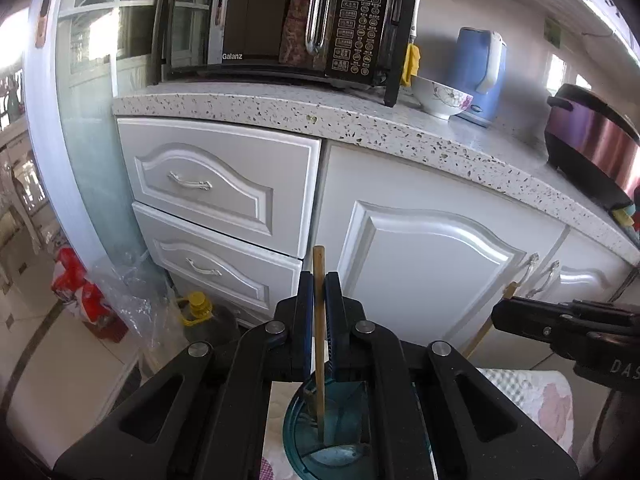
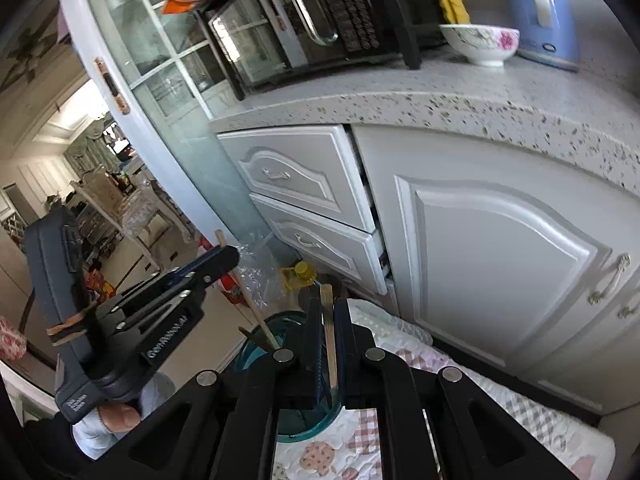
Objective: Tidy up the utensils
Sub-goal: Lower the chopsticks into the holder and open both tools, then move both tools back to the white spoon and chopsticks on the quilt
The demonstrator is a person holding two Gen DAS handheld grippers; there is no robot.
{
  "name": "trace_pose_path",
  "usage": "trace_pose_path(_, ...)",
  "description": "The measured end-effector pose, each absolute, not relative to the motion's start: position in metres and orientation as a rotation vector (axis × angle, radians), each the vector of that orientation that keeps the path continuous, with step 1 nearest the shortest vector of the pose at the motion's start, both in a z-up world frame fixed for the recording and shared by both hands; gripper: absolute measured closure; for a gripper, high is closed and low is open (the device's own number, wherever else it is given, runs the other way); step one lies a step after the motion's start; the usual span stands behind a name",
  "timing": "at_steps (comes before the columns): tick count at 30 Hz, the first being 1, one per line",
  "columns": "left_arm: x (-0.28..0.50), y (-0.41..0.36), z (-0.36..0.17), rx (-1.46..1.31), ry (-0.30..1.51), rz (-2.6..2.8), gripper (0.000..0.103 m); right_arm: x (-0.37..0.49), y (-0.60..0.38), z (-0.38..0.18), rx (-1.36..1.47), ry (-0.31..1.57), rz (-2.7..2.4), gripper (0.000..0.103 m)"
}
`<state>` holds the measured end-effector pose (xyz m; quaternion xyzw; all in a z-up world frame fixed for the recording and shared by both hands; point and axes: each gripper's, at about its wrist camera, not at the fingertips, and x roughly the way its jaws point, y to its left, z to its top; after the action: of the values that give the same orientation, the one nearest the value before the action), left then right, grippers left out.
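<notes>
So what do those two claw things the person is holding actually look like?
Both are black plastic. The left gripper and right gripper each have two flat fingers with blue inner pads, linkage arms with round silver rivets, and white lettering on the body. A pale blue sleeve shows.

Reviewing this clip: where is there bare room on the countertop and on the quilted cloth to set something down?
On the countertop, a bare strip runs along the front edge below the microwave, widening between the floral bowl and the purple cooker. The bowl-and-kettle corner is crowded. The quilted cloth is bare right of the teal holder.
</notes>
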<state>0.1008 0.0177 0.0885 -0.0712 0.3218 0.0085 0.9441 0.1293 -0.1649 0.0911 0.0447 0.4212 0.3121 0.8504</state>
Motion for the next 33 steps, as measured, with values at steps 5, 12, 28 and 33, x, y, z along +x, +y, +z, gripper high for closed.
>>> trace_pose_path(5, 0.098, 0.017, 0.090, -0.142, 0.672, 0.022, 0.099, 0.122, -0.168, 0.091, 0.102, 0.887, 0.653, 0.077)
trace_pose_path(12, 0.089, 0.015, 0.093, -0.140, 0.679, 0.015, 0.076, 0.111, -0.175, 0.087, 0.102, 0.904, 0.645, 0.077)
trace_pose_path(28, 0.044, -0.016, 0.114, -0.075, 0.663, -0.016, 0.069, 0.058, -0.210, 0.091, 0.108, 0.873, 0.598, 0.069)
trace_pose_path(33, 0.029, -0.036, 0.116, -0.060, 0.666, -0.059, 0.069, 0.040, -0.227, 0.091, 0.116, 0.862, 0.560, 0.068)
